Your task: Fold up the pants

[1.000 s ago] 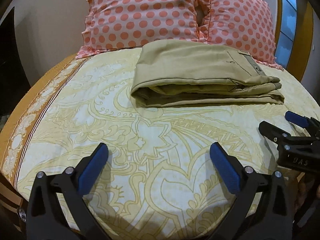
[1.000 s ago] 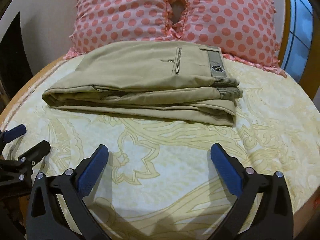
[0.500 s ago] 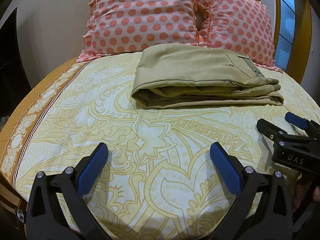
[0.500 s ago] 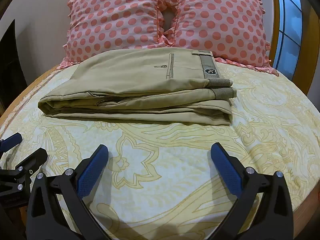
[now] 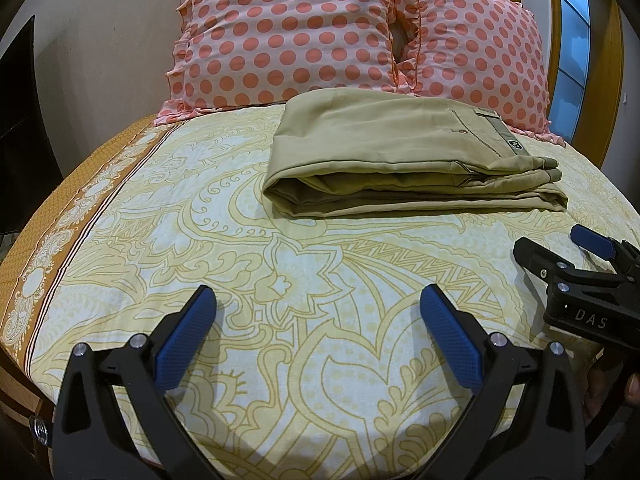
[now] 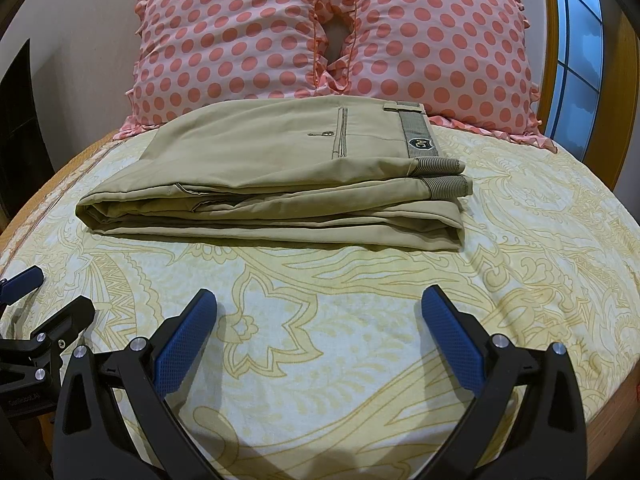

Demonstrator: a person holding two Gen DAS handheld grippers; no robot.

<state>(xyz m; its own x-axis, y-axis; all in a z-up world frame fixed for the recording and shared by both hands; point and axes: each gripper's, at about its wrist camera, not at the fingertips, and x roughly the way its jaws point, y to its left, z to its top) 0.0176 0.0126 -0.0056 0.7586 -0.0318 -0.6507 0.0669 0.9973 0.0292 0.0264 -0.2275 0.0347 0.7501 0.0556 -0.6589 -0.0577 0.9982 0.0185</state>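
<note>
The pants [image 6: 272, 184] lie folded on the bed [image 6: 360, 340], against the pillows [image 6: 332, 36]. My left gripper [image 5: 318, 332] and right gripper [image 6: 318, 332] hang wide-jawed, empty. Folding seems finished; next, perhaps only tidying.

Warm, fairly bright indoor light from above; blue daylight in window [image 6: 576, 56] at right edge. Soft dark shadow under folded pants [image 6: 280, 184] front edge and beneath gripper fingers [image 5: 186, 336] on bedsheet [image 5: 320, 280]. Both views sharp, no glare. Heavy fisheye bending, black vignette in corners
</note>
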